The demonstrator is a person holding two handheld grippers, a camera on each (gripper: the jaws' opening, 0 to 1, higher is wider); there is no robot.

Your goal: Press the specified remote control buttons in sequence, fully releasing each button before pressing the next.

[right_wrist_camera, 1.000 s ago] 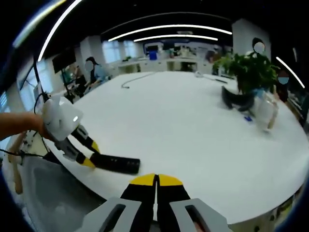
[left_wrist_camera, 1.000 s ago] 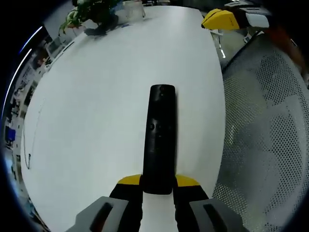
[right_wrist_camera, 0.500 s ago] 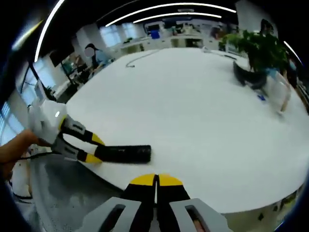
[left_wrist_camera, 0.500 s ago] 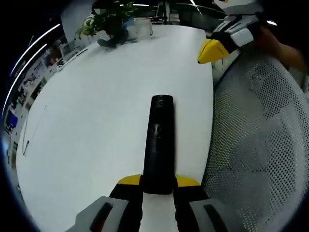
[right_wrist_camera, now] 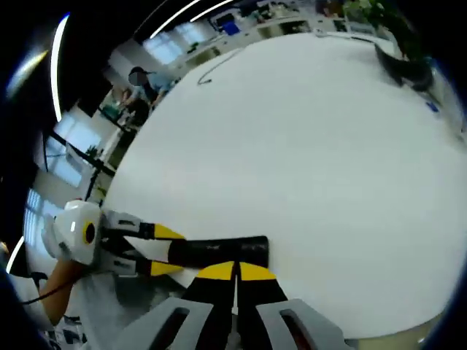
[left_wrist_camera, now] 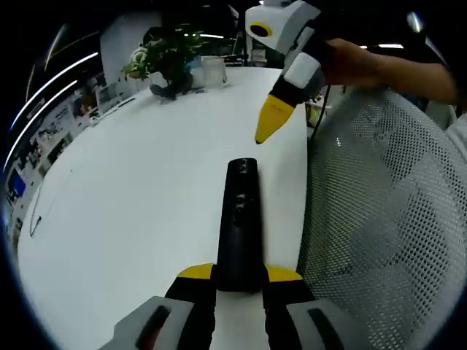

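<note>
While the left gripper (left_wrist_camera: pixel 239 277) clamps its yellow-tipped jaws on the near end of the black remote (left_wrist_camera: pixel 240 222), the remote lies lengthwise on the white table (left_wrist_camera: pixel 131 189), close to the edge beside a mesh chair (left_wrist_camera: pixel 387 219). Hanging just past the remote's far end, the right gripper (left_wrist_camera: pixel 268 127) points down at it, a hand (left_wrist_camera: pixel 350 62) behind it. From the right gripper (right_wrist_camera: pixel 235 271) view, its jaws are pressed together with nothing between them, their tips just over the remote (right_wrist_camera: pixel 219 251). A potted plant (left_wrist_camera: pixel 164 58) stands at the far end.
</note>
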